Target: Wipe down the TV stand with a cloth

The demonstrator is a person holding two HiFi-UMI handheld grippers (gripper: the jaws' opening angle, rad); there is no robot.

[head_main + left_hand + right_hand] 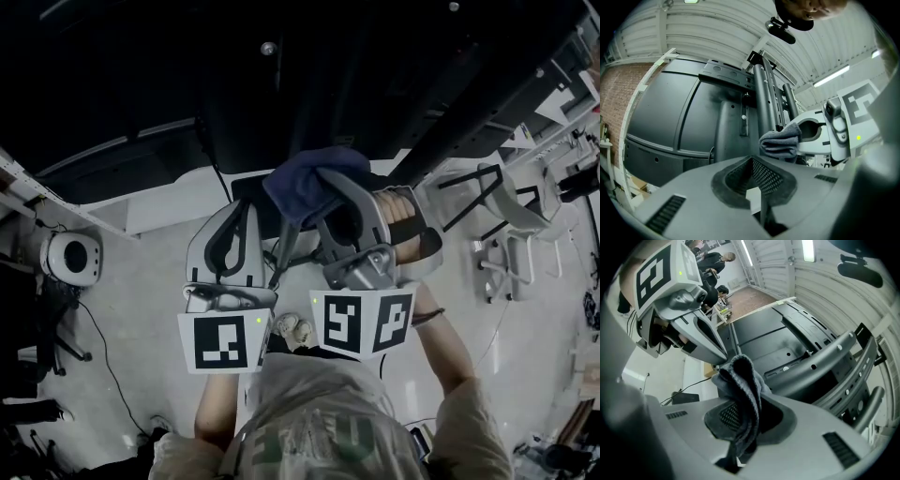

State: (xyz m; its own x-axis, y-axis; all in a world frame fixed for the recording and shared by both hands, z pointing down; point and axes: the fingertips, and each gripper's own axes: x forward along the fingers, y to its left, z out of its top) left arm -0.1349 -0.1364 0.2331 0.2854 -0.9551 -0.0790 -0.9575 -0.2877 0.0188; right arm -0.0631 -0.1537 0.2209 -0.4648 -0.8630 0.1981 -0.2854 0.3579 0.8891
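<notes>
Your right tool (328, 183) is clamped on the dark cloth (740, 380), held just beside the TV stand (761, 103) uprights. Your left tool (757, 164), jaws together and empty, hovers alongside.

I hold two tools: one left tool (754, 180) and one right tool (740, 416). I count one blue cloth (305, 180), one black television (670, 112), one TV stand (762, 98) and one white chair (511, 220).
</notes>
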